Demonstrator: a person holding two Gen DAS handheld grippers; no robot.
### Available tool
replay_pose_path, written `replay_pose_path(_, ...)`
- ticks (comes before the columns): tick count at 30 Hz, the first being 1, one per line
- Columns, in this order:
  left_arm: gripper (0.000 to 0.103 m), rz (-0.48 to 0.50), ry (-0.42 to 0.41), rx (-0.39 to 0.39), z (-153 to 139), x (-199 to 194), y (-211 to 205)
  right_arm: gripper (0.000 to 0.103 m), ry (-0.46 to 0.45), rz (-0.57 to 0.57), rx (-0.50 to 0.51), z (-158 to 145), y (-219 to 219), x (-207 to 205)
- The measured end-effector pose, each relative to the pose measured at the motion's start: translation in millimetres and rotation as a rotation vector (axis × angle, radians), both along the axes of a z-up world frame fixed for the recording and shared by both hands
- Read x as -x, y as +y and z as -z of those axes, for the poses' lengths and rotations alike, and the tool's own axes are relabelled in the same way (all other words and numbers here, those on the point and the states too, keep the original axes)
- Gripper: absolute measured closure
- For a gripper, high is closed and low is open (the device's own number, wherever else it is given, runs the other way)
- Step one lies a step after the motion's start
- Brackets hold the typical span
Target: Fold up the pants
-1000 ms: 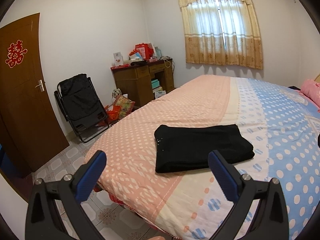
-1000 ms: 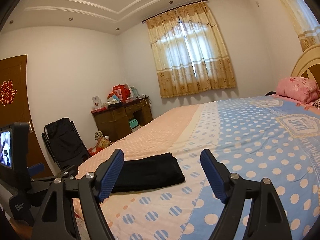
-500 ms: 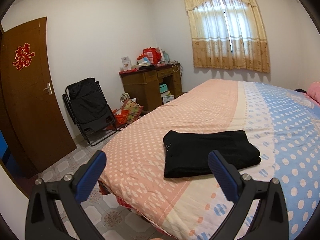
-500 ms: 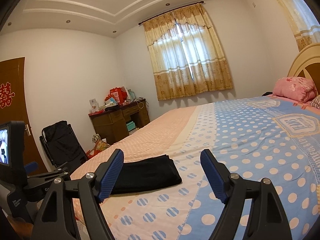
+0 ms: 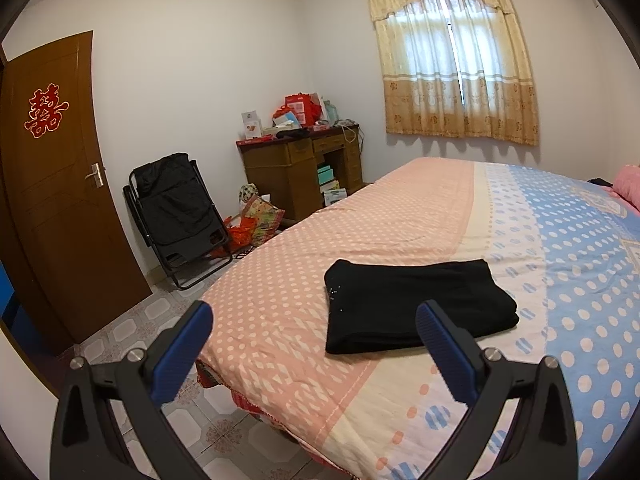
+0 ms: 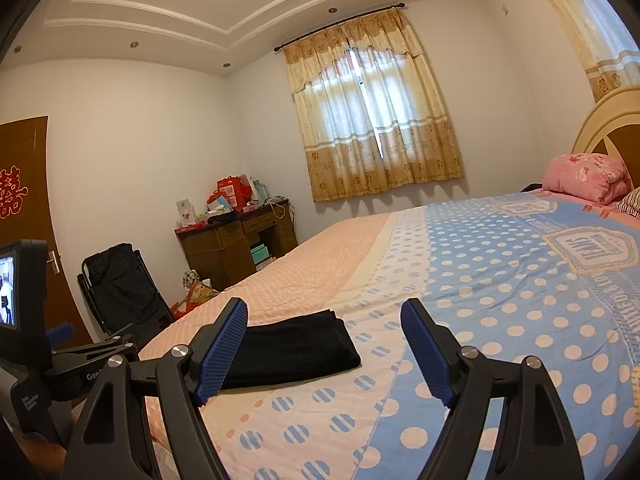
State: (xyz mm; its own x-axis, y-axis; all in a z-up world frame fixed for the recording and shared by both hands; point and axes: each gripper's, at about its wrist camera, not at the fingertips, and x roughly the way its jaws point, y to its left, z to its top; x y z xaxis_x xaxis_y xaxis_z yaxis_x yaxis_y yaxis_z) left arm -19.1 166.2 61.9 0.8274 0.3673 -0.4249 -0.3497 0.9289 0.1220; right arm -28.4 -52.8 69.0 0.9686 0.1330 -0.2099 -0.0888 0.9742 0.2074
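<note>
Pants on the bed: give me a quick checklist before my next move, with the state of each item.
1. Black pants lie folded flat in a neat rectangle: ok.
2. Pants rest fully on the bed cover, away from its edge: ok.
3. Left claw is open and empty: ok.
4. Right claw is open and empty: ok.
5. Neither claw touches the pants: ok.
6. Edges of the hidden lower layers line up: cannot tell.
</note>
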Motion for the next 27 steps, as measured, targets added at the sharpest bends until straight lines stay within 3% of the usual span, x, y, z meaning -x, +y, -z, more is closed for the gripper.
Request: replay_pose_path(27,0.0,0.028,-0.008,0.011,2.0,-0.8,-6.3,0.023,0.004,0.002,0.0,2.5,0.7,2.0)
